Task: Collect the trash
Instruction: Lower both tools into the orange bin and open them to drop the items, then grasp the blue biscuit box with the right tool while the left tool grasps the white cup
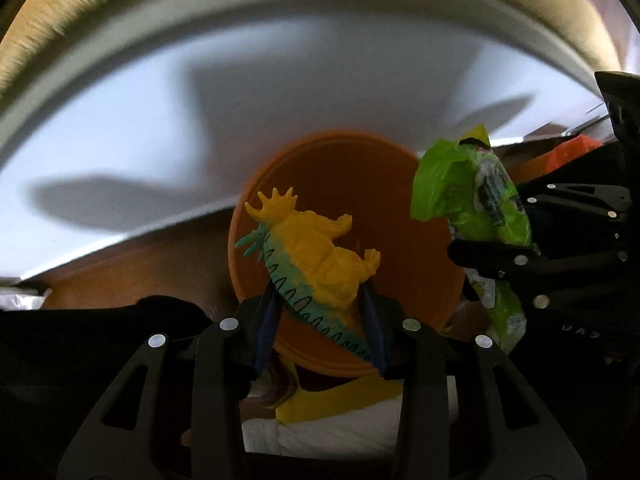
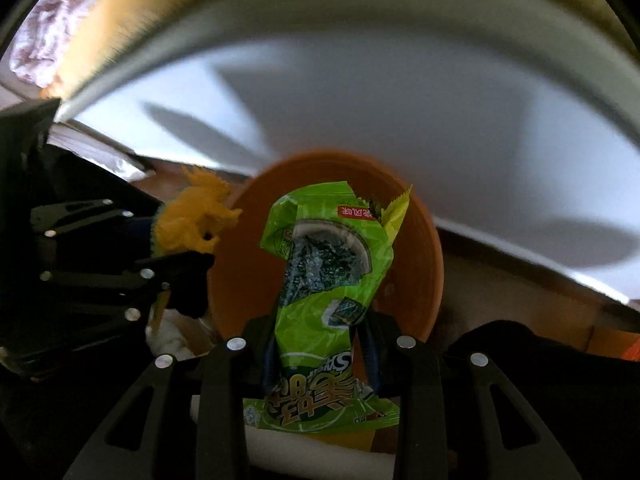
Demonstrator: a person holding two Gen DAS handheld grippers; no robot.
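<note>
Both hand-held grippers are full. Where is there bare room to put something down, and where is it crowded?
The round orange dish shows bare surface right of the crinkled green snack wrapper. The large white surface behind the dish is bare, only shadows. Crowded: between the left hand-held gripper with the yellow rubber dinosaur toy and the right hand-held gripper.

Our left gripper (image 1: 322, 320) has its two fingers closed on a yellow and teal toy dinosaur (image 1: 316, 258), gripping its lower body. Our right gripper (image 2: 322, 356) is clamped on a green snack wrapper (image 2: 326, 280), near its lower end. The two grippers sit just beside each other, left beside right.
</note>
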